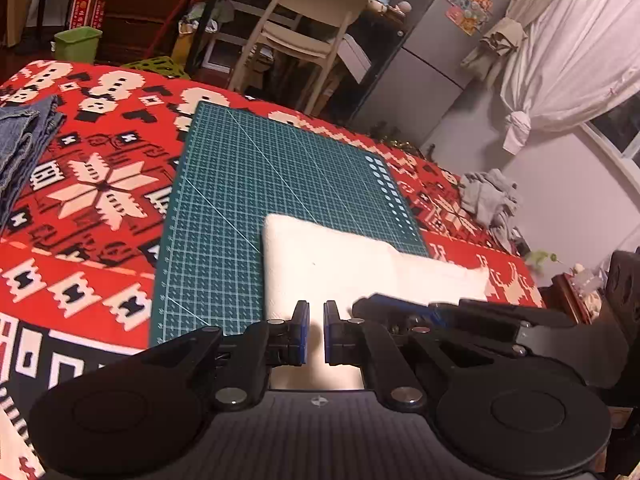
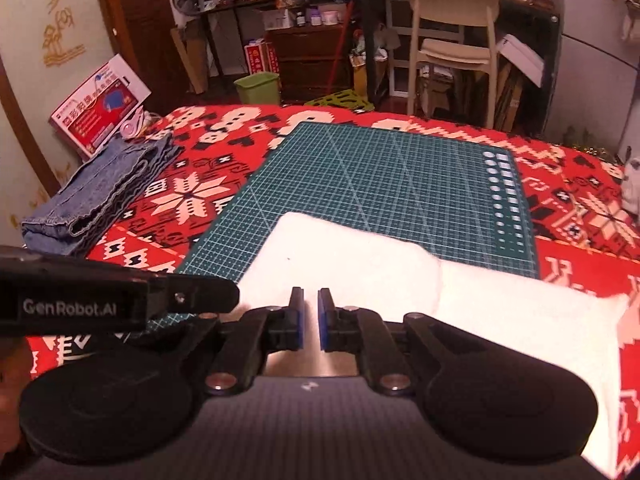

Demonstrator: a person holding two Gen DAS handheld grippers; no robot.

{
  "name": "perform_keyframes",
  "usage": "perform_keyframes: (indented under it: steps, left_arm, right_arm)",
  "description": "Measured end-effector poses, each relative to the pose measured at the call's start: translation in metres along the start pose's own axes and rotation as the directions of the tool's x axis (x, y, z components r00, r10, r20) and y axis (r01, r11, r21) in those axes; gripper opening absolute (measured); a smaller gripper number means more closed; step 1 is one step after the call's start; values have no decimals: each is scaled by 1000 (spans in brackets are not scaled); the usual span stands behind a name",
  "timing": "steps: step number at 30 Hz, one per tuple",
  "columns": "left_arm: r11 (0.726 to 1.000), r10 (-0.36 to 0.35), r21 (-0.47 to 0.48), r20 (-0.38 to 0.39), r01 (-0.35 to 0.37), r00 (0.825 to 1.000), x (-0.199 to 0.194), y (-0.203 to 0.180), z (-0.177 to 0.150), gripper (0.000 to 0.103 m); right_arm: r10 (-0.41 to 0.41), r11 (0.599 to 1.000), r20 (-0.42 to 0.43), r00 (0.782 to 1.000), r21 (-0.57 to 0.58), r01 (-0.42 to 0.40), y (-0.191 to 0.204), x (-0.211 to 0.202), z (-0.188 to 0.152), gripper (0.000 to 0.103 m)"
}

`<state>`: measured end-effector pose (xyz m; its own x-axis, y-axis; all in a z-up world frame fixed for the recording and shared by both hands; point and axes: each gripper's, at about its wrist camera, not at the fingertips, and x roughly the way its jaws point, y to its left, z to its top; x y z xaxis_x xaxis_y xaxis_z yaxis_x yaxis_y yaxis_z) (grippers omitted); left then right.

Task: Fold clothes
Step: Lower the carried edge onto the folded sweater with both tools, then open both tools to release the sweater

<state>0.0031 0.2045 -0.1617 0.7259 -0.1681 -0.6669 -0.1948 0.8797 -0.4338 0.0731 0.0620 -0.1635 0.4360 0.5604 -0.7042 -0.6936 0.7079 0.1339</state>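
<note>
"GenRobot.AI" on left gripper (image 2: 120,300)

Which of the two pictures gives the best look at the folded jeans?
The right wrist view: the folded jeans lie whole on the red blanket, left of the green mat, with their layered edges visible. The left wrist view catches only one corner at its left edge.

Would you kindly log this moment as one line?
white garment: folded, partly on cutting mat | left tongs: shut | right tongs: shut | jeans: folded aside
</note>
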Motion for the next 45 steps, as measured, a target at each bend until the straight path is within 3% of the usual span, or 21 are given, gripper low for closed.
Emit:
perform_keyframes:
  steps: [7, 11, 15, 20, 38, 40, 42, 45]
  left_arm:
    - [996, 31, 88, -45, -27, 999, 12, -16, -16, 7]
    - [987, 56, 149, -30, -51, 998, 10, -26, -19, 11]
    - [987, 38, 157, -28, -33, 999, 5, -30, -22, 12]
    - [972, 81, 224, -22, -74, 996, 7, -37, -34, 12]
    - [969, 72, 241, -59, -56, 996, -24, -35, -61, 10]
    - [963, 90, 257, -43, -76, 995, -29, -38, -63, 14]
    - [953, 110, 284, -14, -102, 994, -35, -43, -66, 36]
    - [945, 105, 311, 18, -106, 994, -46, -50, -68, 44]
  right_arm:
    - [6, 1000, -18, 1000, 0, -6, -3, -7, -24, 7]
    - [7, 1000, -21, 1000, 8, -6, -7, -8, -25, 7]
    - [20, 999, -24, 1000, 39, -19, -10, -23, -27, 8]
    - [13, 1000, -39, 999, 28, -12, -7, -33, -42, 9]
    - [16, 1000, -60, 998, 13, -15, -4, -69, -76, 9]
    - [19, 1000, -60, 998, 22, -18, -4, -74, -78, 9]
    - [25, 999, -58, 998, 33, -23, -4, -79, -79, 13]
    - [23, 999, -40, 999, 33, -21, -2, -91, -78, 34]
